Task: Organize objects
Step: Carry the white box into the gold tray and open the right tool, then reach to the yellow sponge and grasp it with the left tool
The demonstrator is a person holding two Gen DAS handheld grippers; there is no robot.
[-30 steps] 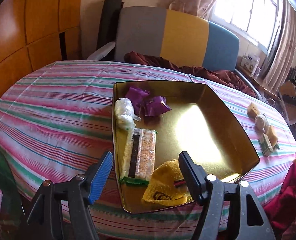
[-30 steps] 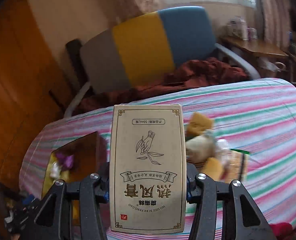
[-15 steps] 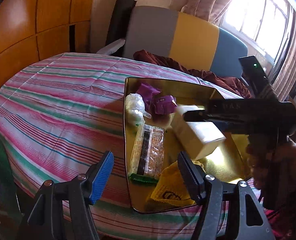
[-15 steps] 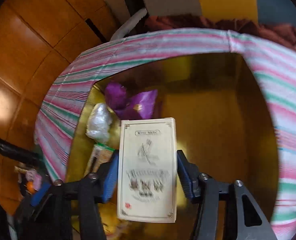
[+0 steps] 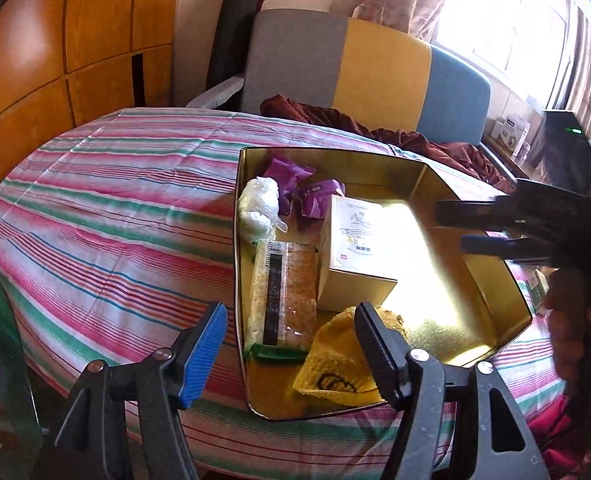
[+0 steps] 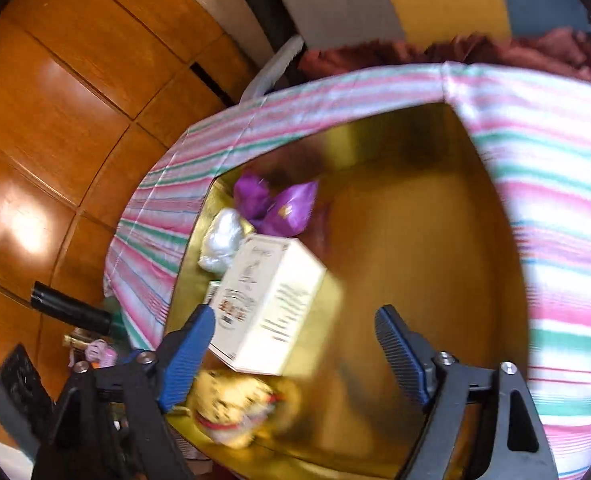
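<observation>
I see a tin (image 5: pixel 491 280) of gold metal, glossy, mirror-smooth inside, throwing hard glare. Box (image 5: pixel 355 252) is cream card, matt, printed. Cracker pack (image 5: pixel 283 296) is clear glossy film. White bag (image 5: pixel 259 208) is crinkled thin plastic. Purple wrappers (image 5: pixel 307 192) are shiny foil-like film. Yellow cloth (image 5: pixel 343 364) looks rough, terry-like. Counter cloth (image 5: pixel 115 220) is striped woven fabric, matt, lightly creased. Left tongs (image 5: pixel 289 352) are matt black plastic with a ribbed blue pad; right tongs (image 6: pixel 295 344) the same, ribbed blue pads both sides. Wall panels (image 6: pixel 55 120) are varnished wood, glossy.
</observation>
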